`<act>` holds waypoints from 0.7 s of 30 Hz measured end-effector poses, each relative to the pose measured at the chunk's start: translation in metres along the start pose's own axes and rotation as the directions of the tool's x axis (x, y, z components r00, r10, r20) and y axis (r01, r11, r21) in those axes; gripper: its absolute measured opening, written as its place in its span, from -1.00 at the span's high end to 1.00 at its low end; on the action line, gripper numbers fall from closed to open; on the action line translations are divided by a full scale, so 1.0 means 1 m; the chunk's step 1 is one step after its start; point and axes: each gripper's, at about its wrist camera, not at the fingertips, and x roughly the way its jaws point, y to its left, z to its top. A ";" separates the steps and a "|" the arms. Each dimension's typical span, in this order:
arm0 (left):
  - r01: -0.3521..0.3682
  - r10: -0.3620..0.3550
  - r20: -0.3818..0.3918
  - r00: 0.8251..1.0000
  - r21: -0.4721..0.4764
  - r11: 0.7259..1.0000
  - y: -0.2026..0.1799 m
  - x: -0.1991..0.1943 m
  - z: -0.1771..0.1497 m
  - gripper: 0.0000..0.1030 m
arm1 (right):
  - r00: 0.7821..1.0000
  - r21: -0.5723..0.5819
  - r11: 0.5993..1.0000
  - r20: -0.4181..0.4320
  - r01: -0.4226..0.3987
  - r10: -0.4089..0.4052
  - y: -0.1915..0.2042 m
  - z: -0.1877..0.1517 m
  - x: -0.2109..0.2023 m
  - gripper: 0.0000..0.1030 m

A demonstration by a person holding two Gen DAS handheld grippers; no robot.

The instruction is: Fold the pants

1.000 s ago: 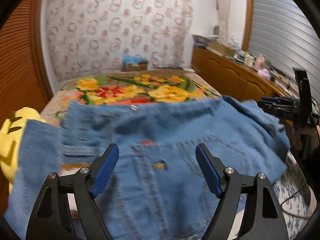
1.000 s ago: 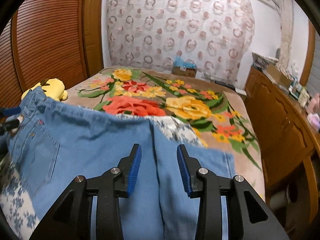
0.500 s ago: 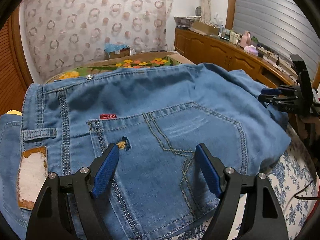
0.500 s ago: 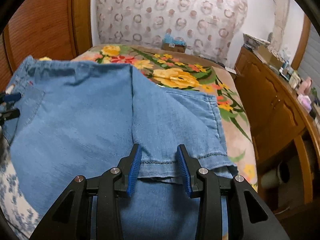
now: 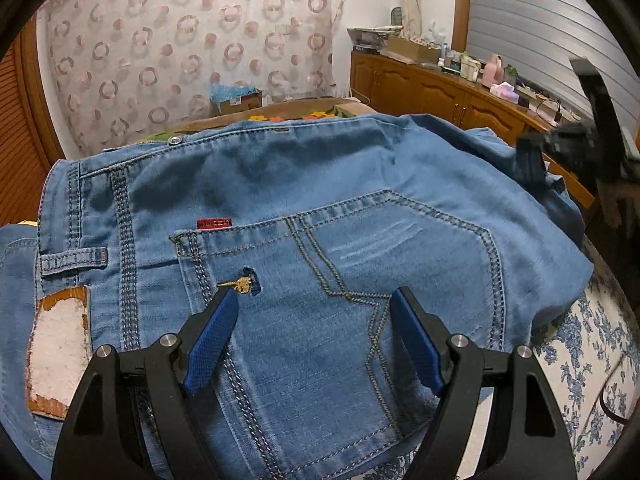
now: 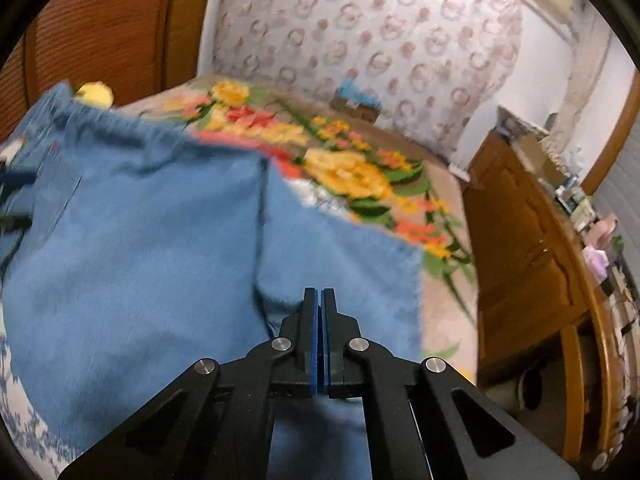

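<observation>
Pants (image 5: 320,208) lie across the bed (image 6: 360,168), seat and back pocket (image 5: 344,280) up. Left gripper (image 5: 314,332) spread wide above the pocket, holding nothing. Right gripper (image 6: 319,300) pressed together, pinching the hem end of the pants.

Risk: a thin pinch on heavy denim may slip while the hem is carried, so the fold lands skewed.

Change: half a second ago the right fingers stood apart; now shut.

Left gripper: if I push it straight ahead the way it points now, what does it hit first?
Most likely the jeans: the open left gripper hangs over the back pocket, so its fingertips should meet denim there first. How far off the fabric is cannot be told.
</observation>
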 end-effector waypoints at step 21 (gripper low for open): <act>-0.002 0.002 0.009 1.000 -0.006 1.000 0.003 -0.002 -0.003 -0.55 | 0.997 0.245 0.966 -0.029 0.079 -0.074 -0.068 0.034 0.046 0.47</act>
